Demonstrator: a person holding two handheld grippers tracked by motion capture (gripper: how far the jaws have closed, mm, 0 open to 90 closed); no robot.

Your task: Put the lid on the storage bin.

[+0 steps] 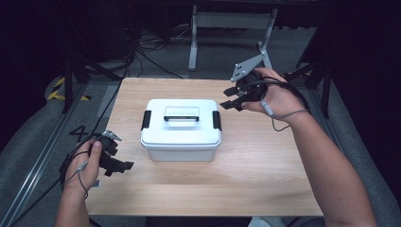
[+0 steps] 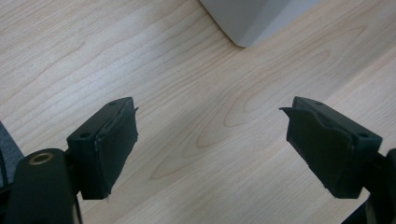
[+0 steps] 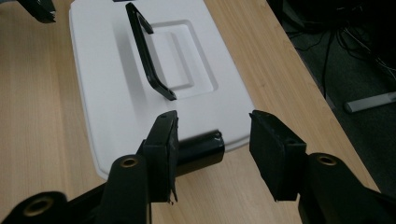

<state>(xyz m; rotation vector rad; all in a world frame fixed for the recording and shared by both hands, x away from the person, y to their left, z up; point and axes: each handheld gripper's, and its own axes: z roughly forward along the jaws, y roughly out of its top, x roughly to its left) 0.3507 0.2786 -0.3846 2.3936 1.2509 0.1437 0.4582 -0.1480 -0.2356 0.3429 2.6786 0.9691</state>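
**Both grippers open, box between them**

Right gripper (image 1: 232, 98): held in the right hand (image 1: 274, 97) above the far right part of the table (image 1: 265, 179), forearm reaching in from the lower right, wrist bent so the jaws point left toward the box (image 1: 181, 128). Jaws are parted and empty. In the right gripper view, right gripper (image 3: 212, 140) looks down at the box's near end, where a glossy black latch (image 3: 201, 151) sits on the short edge. Grey three-cornered plate on top; cable looped round the wrist.

Left gripper (image 1: 119, 165): held in the left hand (image 1: 85, 163) low at the near left corner of the table, jaws pointing right, well apart from the box. In the left gripper view, left gripper (image 2: 212, 140) stands wide open over bare wood, holding nothing; pads are matte black, blocky, with slightly frayed edges. A corner of the box (image 2: 254, 18) shows at the top.

Box: white plastic, rectangular with rounded corners, lid on, sitting mid-table. A thin black handle (image 3: 147, 51) lies over a shallow recessed panel in the lid. Black latches on both short sides.

Table: light wood grain, smooth.
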